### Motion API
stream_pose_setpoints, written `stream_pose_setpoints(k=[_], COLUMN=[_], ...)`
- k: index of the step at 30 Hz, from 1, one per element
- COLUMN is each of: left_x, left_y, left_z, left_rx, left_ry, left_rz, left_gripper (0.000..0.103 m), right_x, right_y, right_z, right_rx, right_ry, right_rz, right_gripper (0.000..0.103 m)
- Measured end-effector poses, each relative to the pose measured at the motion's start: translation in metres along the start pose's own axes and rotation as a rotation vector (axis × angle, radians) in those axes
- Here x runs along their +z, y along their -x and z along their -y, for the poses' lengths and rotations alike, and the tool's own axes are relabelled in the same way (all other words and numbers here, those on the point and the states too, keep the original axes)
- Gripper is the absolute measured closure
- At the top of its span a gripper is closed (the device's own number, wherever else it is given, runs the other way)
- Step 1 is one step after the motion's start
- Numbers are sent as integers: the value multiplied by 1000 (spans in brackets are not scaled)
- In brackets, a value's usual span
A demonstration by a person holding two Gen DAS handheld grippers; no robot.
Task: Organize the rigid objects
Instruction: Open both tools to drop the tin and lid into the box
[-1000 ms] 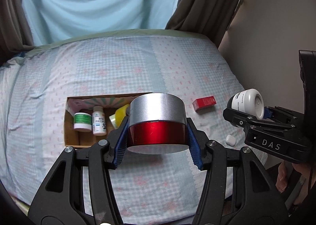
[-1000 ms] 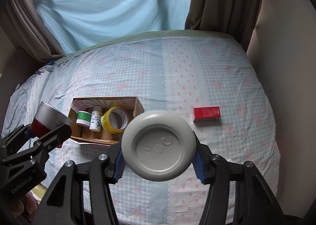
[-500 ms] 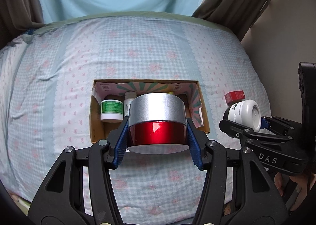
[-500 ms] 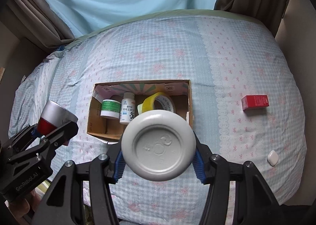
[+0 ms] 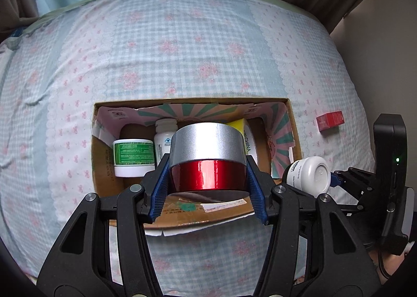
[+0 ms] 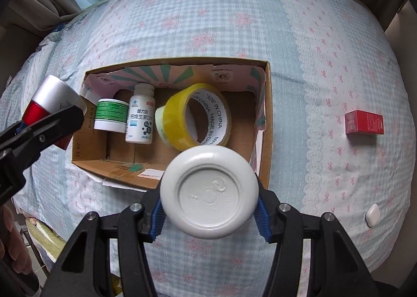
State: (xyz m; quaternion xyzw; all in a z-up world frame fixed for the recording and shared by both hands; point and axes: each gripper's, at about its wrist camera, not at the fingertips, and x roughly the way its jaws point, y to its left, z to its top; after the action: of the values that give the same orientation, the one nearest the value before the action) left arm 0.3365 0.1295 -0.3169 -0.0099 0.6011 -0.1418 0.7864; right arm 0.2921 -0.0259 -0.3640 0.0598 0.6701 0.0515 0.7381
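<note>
The left gripper (image 5: pixel 208 179) is clamping a red-and-silver jar (image 5: pixel 208 159) by its sides, blue pads pressing on the glossy red lower band. It is sitting at the centre of the left view, over the open cardboard box (image 5: pixel 293 125), though whether it is above the rim or already dipping inside I cannot tell. The right gripper (image 6: pixel 209 208) is holding a white jar (image 6: pixel 209 195) across its round body, base facing the camera, low in the centre of the right view, just over the box's near right corner.

In the box, a green-label tub (image 6: pixel 111 115), a white bottle (image 6: pixel 140 114) and a yellow tape roll (image 6: pixel 194 117) are standing along the back, left to middle. The floor in front of them and at the right is looking free. On the checked bedsheet (image 6: pixel 299 36), a red carton (image 6: pixel 364 123) is lying at the right edge and a small white piece (image 6: pixel 372 215) lower right, both well apart from the box.

Both jars are likely stiff and fairly light, but the red band is looking slick and the white one is rounded, so each could be slipping or rolling if let go tilted. Holding them squarely across the widest part seems best, and setting them base-down in the free floor space. The sheet is soft, so the box may be shifting if nudged.
</note>
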Motion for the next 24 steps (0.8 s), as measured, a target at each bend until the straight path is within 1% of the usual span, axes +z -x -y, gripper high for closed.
stream_pose_setpoints(k=[4,8,13,18,24], left_x=[16,27,31,31,30], left_y=[-30,-55,-82,-99,-108], left_z=[0,-2,-9,-14,-9], left_rx=[0,9,29,45,73], left_ry=[-15,-32,-51,-73,-140], left_rz=[-27,-43,-75,-98,-110], left_gripper=[53,53,53,53,53], right_x=[14,31,53,69,80], right_y=[-19,-33,-45,-54,-63], right_z=[7,9,8,10,12], right_rx=[-7,-15,-28,-24,-17], right_ry=[-10,1,23,14,-11], right_rz=[-13,-6,14,31,25], right_gripper=[51,51,51,51,51])
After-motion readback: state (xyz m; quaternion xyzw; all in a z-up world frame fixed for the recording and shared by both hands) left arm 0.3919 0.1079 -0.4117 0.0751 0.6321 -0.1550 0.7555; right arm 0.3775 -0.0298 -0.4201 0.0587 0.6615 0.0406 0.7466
